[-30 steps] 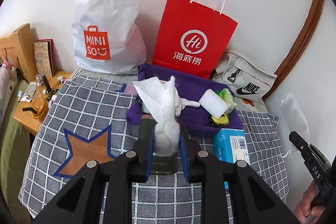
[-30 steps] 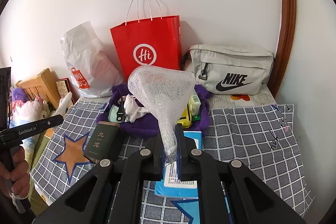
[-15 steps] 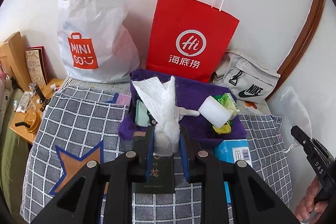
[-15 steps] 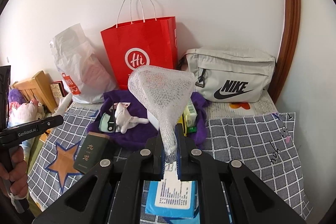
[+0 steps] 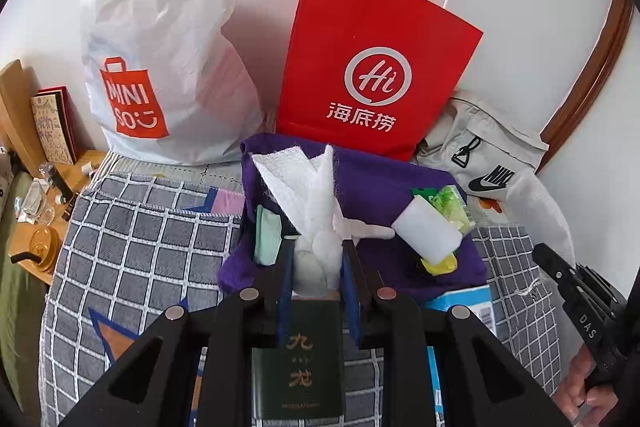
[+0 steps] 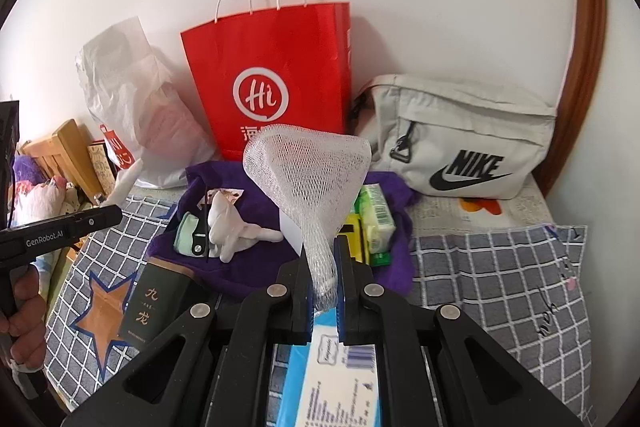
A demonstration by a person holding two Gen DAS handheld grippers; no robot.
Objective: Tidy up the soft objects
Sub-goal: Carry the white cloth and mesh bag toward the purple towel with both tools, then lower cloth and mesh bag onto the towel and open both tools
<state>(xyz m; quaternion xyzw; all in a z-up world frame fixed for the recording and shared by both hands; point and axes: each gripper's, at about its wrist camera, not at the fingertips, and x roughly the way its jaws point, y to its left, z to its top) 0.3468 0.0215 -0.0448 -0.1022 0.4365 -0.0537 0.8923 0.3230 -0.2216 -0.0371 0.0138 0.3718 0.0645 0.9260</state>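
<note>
My left gripper [image 5: 318, 267] is shut on a crumpled white cloth [image 5: 308, 195] that stands up between its fingers. My right gripper [image 6: 323, 283] is shut on the narrow end of a white mesh net [image 6: 308, 171] that fans out above it. Both hang over the near edge of a purple cloth [image 5: 372, 179] spread on the checked bed cover [image 5: 152, 251]. On the purple cloth lie a white foam block [image 5: 428, 231], a green tissue pack [image 5: 450, 203], a mint-green item [image 5: 266, 235] and a white soft figure [image 6: 232, 231].
A dark green box [image 5: 298, 359] and a blue tissue pack [image 6: 332, 379] lie under the grippers. A red paper bag [image 5: 372, 75], a white Miniso bag [image 5: 160, 47] and a grey Nike bag [image 6: 460, 147] line the wall. A wooden bedside table [image 5: 36, 239] stands at the left.
Both grippers have moved forward and a little down toward the purple cloth, each keeping its hold. The bags look larger; the green box and blue pack now sit beneath the fingers.
</note>
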